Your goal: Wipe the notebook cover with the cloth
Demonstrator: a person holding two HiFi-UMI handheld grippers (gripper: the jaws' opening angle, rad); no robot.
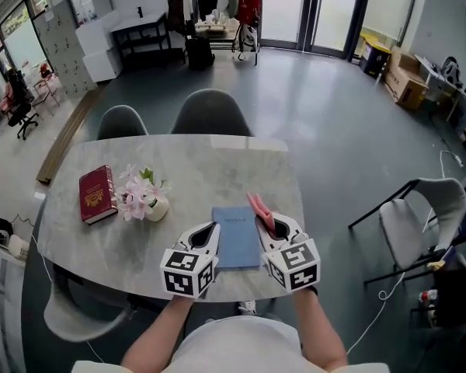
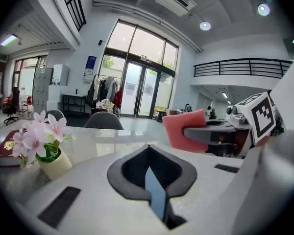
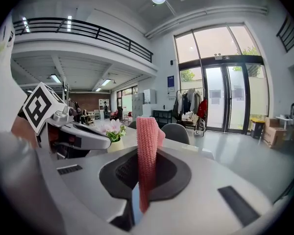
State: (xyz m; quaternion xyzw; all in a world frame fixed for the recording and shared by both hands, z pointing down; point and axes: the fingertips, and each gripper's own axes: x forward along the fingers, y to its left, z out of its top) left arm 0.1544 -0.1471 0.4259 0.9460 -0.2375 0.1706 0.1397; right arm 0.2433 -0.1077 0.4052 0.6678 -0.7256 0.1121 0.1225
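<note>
A light blue notebook (image 1: 237,239) lies near the front edge of the marble table (image 1: 217,162), between my two grippers. My left gripper (image 1: 210,230) is at the notebook's left edge. In the left gripper view its jaws are closed on a thin blue edge of the notebook (image 2: 157,195). My right gripper (image 1: 266,225) is at the notebook's right edge, shut on a pink cloth (image 1: 259,208). The cloth (image 3: 147,151) stands upright out of the jaws in the right gripper view, and the pink cloth (image 2: 183,129) also shows in the left gripper view.
A small pot of pink flowers (image 1: 144,196) stands left of the notebook, with a red book (image 1: 97,193) further left. Two grey chairs (image 1: 210,113) are tucked in at the table's far side. A folding chair (image 1: 419,224) stands to the right on the floor.
</note>
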